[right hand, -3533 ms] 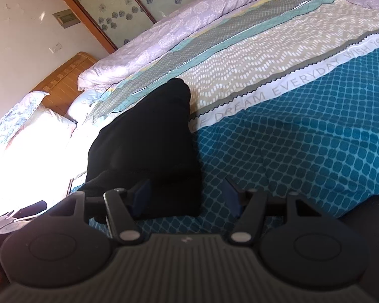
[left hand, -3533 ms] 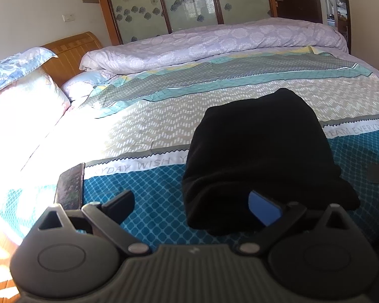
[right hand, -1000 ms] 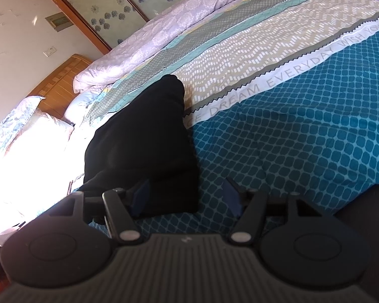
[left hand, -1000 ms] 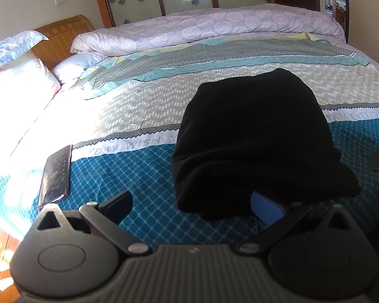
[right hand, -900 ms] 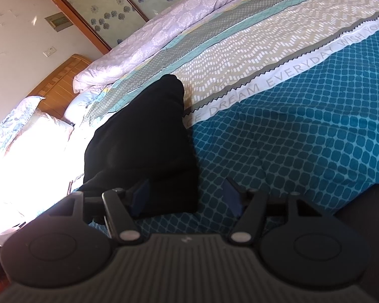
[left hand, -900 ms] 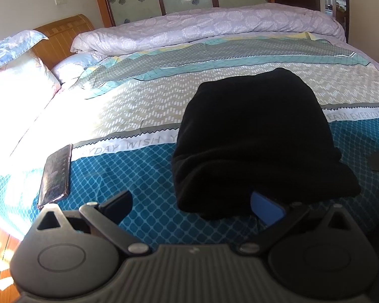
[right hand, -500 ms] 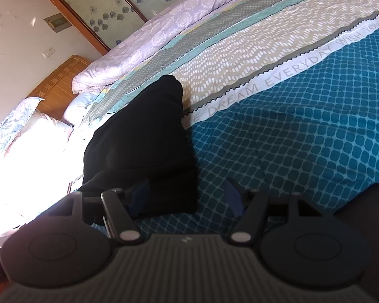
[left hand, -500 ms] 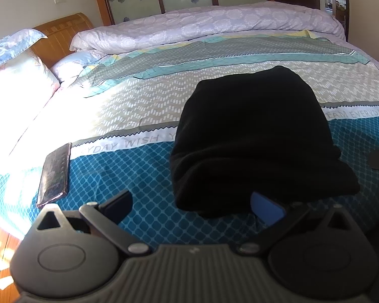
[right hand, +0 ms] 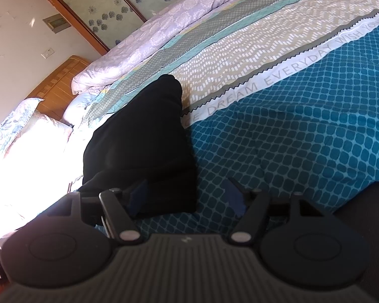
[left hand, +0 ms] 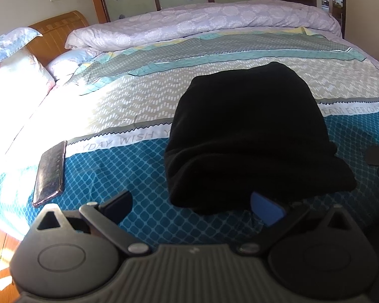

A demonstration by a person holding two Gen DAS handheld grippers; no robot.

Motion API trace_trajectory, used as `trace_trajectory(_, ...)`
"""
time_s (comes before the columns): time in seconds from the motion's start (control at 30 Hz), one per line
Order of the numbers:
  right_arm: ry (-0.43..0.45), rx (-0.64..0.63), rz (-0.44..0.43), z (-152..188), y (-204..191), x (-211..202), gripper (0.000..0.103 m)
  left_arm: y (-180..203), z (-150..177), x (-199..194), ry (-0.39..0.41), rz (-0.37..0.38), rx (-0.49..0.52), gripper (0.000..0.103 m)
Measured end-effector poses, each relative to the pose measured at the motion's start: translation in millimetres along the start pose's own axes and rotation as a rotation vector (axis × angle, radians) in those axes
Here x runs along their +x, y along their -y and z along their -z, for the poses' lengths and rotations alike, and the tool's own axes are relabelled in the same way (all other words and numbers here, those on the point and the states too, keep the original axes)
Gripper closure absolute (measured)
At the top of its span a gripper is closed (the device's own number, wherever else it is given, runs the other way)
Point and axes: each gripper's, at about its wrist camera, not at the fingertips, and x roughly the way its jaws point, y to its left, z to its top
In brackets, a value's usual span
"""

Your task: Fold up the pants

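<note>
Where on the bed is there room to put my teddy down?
Bare patches: the blue bedspread between the phone and the folded black pants, and the blue stretch to the right of the pants in the right wrist view. The beige band beyond the pants is bare too. It is crowded along the far side, under the rolled lilac quilt.

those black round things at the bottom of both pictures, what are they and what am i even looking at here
They are hand-held grasping devices; a person carries one in each hand, each with a camera looking out along its two fingers. One picture comes from the left tool, the other from the right tool. Both look over a bed with a patterned cover. On it lie folded black pants and, further left, a phone. Both tools are open and hold nothing; the right one's jaws have just been opening, with the corner of the pants in front of them.
</note>
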Motion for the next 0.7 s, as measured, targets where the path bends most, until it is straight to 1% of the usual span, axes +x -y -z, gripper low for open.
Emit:
trace_trajectory(0.1, 0.003, 0.002, 0.002, -0.1, 0.2, -0.8, 0.032, -7.5, -5.7, -6.7, 0.002, 0.056, -0.015, 0.000)
trace_trajectory(0.13, 0.007, 0.003, 0.002, -0.7, 0.2, -1.7, 0.032, -13.0, -9.4, -11.6, 0.014, 0.090, -0.025, 0.000)
trace_trajectory(0.23, 0.034, -0.007, 0.001, -5.5, 0.7, -6.5, 0.031, -39.3, -23.6, -26.8, 0.064, 0.223, -0.085, 0.000)
trace_trajectory(0.33, 0.061, -0.023, -0.016, -12.6, 1.8, -10.2, 0.029, -70.4, -36.4, -26.8, 0.078, 0.332, -0.157, 0.000)
trace_trajectory(0.4, 0.067, -0.033, -0.040, -16.7, 2.3, -10.2, 0.026, -89.2, -43.1, -13.1, 0.046, 0.373, -0.194, 0.000)
trace_trajectory(0.53, 0.048, -0.061, -0.066, -21.5, 1.4, -2.7, 0.023, -115.0, -50.9, 34.2, -0.085, 0.444, -0.297, 0.000)
trace_trajectory(0.6, 0.025, -0.059, -0.096, -26.3, 0.5, 4.7, 0.021, -117.5, -51.8, 58.8, -0.141, 0.496, -0.334, 0.000)
trace_trajectory(0.63, 0.013, -0.061, -0.113, -29.8, 0.3, 9.6, 0.018, -116.1, -51.9, 70.6, -0.170, 0.520, -0.352, 0.000)
trace_trajectory(0.7, -0.014, -0.072, -0.128, -37.2, -2.5, 21.7, 0.016, -109.5, -49.7, 89.3, -0.210, 0.583, -0.383, 0.000)
